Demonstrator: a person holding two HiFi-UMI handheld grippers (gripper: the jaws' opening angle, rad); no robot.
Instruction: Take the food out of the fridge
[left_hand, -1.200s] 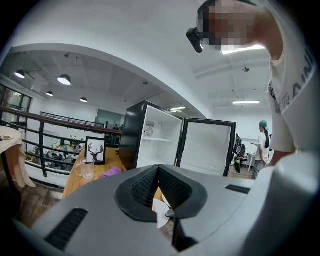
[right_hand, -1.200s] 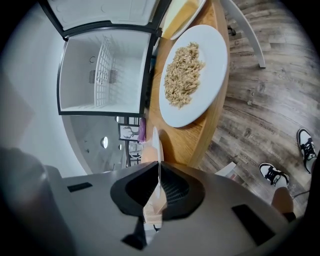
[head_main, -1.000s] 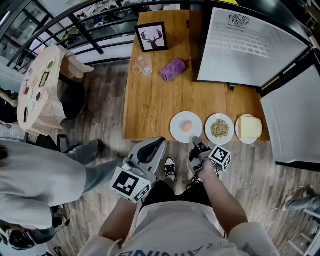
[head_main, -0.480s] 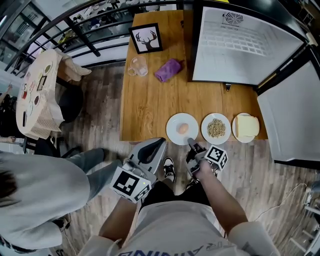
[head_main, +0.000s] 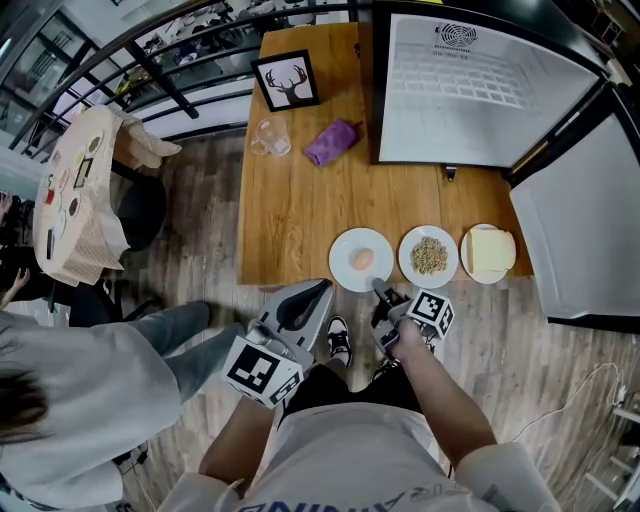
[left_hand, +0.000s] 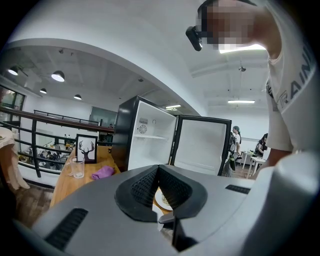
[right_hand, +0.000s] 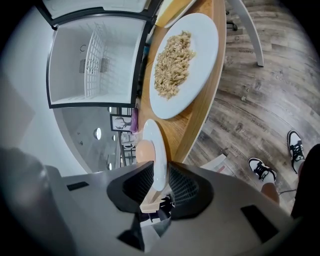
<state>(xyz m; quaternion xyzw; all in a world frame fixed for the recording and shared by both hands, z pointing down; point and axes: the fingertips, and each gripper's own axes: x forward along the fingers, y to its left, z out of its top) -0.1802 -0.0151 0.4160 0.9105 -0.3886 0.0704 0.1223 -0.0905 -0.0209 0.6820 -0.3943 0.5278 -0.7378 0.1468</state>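
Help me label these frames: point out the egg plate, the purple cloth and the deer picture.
egg plate (head_main: 341, 248), head view, bare left rim.
purple cloth (head_main: 331, 141), head view, its middle.
deer picture (head_main: 287, 80), head view, the deer print.

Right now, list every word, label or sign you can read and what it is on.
"RAIN": letters, cut off, on the person's shirt.
Square markers on left gripper and right gripper: patterns, no text.
Deer picture: no words.
Fridge: nothing legible.

We log: white plate (head_main: 345, 247), pale-orange egg (head_main: 362, 259), purple cloth (head_main: 332, 141), honey-brown wooden table (head_main: 300, 200), black-framed deer picture (head_main: 286, 80).
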